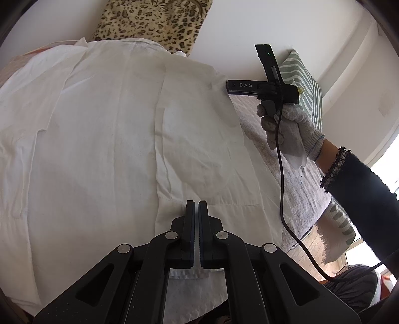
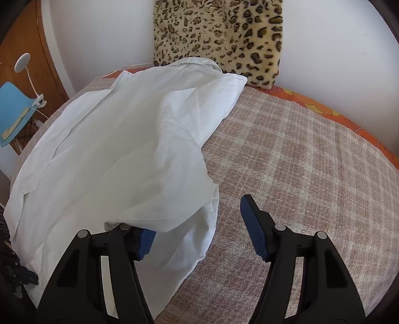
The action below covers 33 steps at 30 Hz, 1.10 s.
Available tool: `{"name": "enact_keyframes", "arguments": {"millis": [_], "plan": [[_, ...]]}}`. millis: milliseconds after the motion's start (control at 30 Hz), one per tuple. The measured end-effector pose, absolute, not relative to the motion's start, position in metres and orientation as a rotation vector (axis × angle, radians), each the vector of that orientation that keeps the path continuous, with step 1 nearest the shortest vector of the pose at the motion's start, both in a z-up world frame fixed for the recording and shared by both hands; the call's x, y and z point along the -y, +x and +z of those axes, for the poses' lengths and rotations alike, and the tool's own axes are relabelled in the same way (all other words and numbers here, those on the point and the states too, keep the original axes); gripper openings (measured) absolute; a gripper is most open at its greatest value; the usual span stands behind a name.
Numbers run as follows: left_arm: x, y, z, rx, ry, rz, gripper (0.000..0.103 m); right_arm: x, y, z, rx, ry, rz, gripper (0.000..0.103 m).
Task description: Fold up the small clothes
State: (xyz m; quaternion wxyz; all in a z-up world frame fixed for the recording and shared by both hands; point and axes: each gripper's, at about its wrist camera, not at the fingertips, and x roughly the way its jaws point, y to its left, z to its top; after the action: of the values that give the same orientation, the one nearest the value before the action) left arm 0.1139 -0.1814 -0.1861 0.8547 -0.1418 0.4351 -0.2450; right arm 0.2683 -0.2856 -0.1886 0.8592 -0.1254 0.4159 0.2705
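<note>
My left gripper point(image 1: 196, 206) is pressed together over the white shirt point(image 1: 112, 129) spread on the plaid blanket point(image 2: 299, 149). My right gripper point(image 2: 199, 216) gapes, shirt fold at nine o'clock. Only the left view shows my gloved hand point(image 1: 286, 129); only the right, the blue chair point(image 2: 12, 109).

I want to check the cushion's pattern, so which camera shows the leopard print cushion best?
The right wrist view: the leopard print cushion stands nearly whole against the wall, behind the white shirt. The left wrist view shows only a part of it at the top edge, with its lower part hidden behind the shirt.
</note>
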Motion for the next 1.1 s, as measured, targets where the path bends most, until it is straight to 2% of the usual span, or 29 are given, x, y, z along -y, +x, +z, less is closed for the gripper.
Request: {"name": "enact_keyframes", "arguments": {"millis": [67,100,133,167,200,233,367,433,500,567,733,867,900,967,1000,1100], "plan": [[0.178,0.114,-0.183,-0.92,-0.32,-0.503,0.001,0.284,0.272,-0.189,-0.888,-0.221,0.588,0.035],[0.173,0.113,-0.181,-0.916,-0.336,-0.486,0.002,0.284,0.276,-0.191,-0.908,-0.199,0.578,0.009],[0.168,0.112,-0.178,-0.909,-0.344,-0.457,0.002,0.286,0.277,-0.191,-0.916,-0.179,0.579,0.008],[0.163,0.112,-0.176,-0.908,-0.353,-0.429,0.01,0.287,0.276,-0.191,-0.906,-0.18,0.574,0.008],[0.157,0.111,-0.174,-0.914,-0.364,-0.403,0.027,0.287,0.276,-0.19,-0.898,-0.197,0.556,0.007],[0.153,0.112,-0.175,-0.928,-0.383,-0.383,0.035,0.289,0.275,-0.189,-0.894,-0.207,0.537,0.006],[0.156,0.117,-0.181,-0.967,-0.388,-0.404,0.036,0.304,0.283,-0.183,-0.897,-0.153,0.497,0.006],[0.167,0.117,-0.181,-0.979,-0.341,-0.449,0.035,0.308,0.284,-0.181,-0.895,-0.133,0.492,0.006],[0.174,0.114,-0.182,-0.971,-0.304,-0.451,0.013,0.306,0.286,-0.182,-0.899,-0.163,0.445,0.005],[0.173,0.114,-0.184,-0.973,-0.333,-0.46,0.003,0.31,0.292,-0.187,-0.926,-0.151,0.393,0.005],[0.174,0.112,-0.181,-0.986,-0.442,-0.479,0.002,0.316,0.298,-0.188,-0.928,-0.129,0.35,0.005],[0.174,0.112,-0.178,-0.979,-0.437,-0.476,0.002,0.321,0.3,-0.19,-1.023,-0.137,0.326,0.005],[0.171,0.113,-0.179,-0.982,-0.451,-0.474,0.002,0.325,0.295,-0.188,-1.033,-0.155,0.305,0.009],[0.166,0.116,-0.18,-0.976,-0.462,-0.474,0.002,0.342,0.281,-0.181,-1.026,-0.168,0.23,0.024],[0.165,0.116,-0.18,-0.974,-0.466,-0.479,0.002,0.351,0.272,-0.176,-1.025,-0.153,0.194,0.035],[0.166,0.116,-0.183,-0.971,-0.462,-0.496,0.002,0.382,0.24,-0.162,-1.045,0.086,0.277,0.038]]}}
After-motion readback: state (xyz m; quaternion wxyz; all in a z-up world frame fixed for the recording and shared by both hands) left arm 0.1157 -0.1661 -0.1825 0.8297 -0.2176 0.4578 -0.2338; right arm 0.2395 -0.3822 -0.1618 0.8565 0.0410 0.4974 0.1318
